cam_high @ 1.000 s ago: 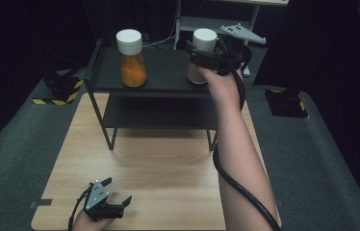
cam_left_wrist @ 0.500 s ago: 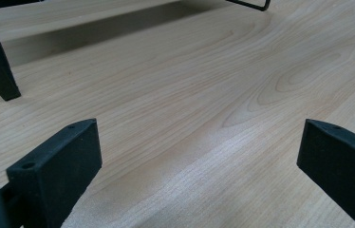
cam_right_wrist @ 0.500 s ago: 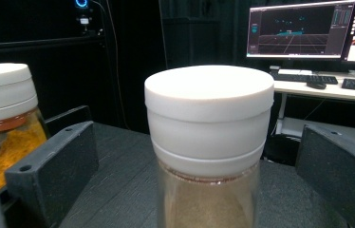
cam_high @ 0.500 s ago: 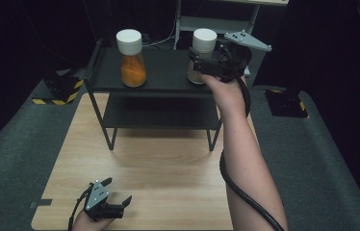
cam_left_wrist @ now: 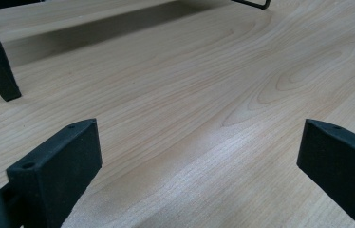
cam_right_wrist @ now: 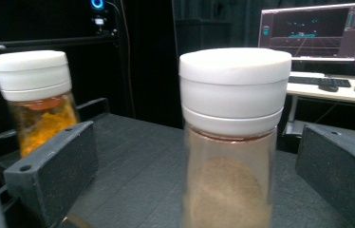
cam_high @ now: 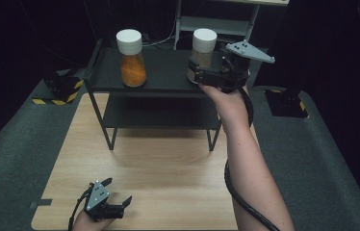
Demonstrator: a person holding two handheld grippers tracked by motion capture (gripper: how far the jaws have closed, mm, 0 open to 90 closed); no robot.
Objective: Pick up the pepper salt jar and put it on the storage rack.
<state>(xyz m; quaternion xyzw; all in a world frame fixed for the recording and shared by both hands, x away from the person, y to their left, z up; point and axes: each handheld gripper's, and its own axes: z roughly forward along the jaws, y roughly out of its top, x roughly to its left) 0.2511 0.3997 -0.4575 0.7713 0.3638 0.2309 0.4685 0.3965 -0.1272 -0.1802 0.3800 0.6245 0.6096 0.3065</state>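
Smooth pale wood table (cam_high: 168, 168), matt black metal shelf (cam_high: 163, 72), clear jar (cam_right_wrist: 230, 190) with matt white plastic lid (cam_right_wrist: 235, 90).

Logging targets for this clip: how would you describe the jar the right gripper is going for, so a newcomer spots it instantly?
Find the black two-tier shelf at the table's far edge. Two white-capped jars stand on its top level; the target is the jar with brown powder at the right end, between the open jaws of the right gripper. Its neighbour, the jar with orange contents, stands apart to the left.
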